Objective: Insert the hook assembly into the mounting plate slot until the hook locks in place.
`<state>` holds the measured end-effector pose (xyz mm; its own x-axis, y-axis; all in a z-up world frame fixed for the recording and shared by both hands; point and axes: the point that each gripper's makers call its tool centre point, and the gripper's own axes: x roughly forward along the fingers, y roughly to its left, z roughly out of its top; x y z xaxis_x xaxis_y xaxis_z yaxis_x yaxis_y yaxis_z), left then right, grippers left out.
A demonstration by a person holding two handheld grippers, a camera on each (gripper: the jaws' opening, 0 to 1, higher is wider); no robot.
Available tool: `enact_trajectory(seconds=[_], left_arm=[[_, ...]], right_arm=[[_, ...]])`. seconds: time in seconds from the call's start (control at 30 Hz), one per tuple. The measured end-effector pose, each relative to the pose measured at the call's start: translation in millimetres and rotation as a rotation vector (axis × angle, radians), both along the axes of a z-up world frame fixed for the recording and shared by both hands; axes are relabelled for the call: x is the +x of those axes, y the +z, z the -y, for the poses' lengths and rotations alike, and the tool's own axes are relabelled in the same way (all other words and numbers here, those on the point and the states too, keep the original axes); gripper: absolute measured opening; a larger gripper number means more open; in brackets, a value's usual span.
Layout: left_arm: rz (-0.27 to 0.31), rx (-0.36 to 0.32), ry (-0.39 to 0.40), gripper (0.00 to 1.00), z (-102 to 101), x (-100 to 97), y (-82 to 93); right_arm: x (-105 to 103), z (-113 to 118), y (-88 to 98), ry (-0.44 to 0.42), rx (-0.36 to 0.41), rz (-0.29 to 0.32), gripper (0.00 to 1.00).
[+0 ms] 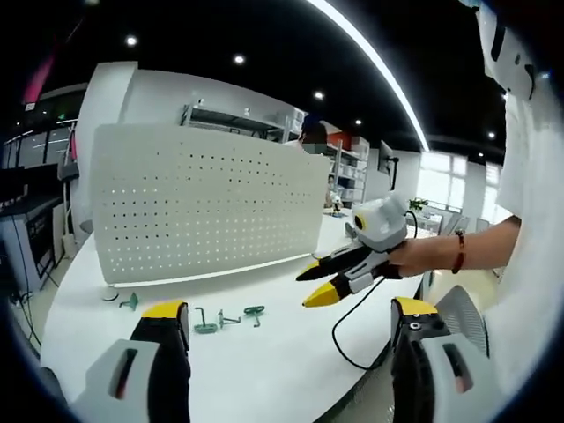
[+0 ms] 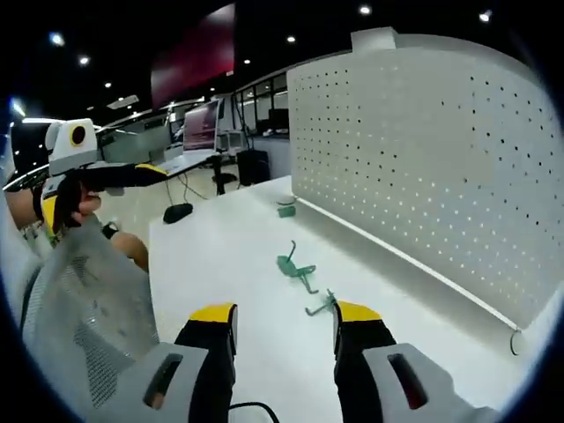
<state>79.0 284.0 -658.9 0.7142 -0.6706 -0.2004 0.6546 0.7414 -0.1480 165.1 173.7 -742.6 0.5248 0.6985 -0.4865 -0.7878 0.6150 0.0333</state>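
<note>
Well, both grippers are hovering above the white table (image 1: 264, 370), jaws spread and gripping nothing: the left gripper (image 1: 291, 322) and right gripper (image 2: 284, 324). The green hooks (image 1: 229, 319) are lying just beyond the jaws, before the perforated mounting plate (image 1: 203, 203).

White table (image 1: 264, 370) carrying a trailing black cable (image 1: 348, 339), a mesh-backed chair (image 2: 84, 308) sitting at its edge, and metal shelving (image 1: 238, 122) standing behind under ceiling spotlights (contents too small to tell).
</note>
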Motion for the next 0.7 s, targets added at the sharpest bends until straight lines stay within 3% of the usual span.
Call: enact_trajectory(seconds=[0.57, 0.7], left_arm=[[-0.014, 0.018, 0.003, 0.97, 3, 1.9, -3.0], [-0.018, 0.019, 0.003, 0.97, 4, 2.5, -4.6]], right_arm=[[9, 2, -26.5, 0.016, -0.035, -0.04, 0.37], [13, 2, -30.9, 0.027, -0.045, -0.052, 0.32]])
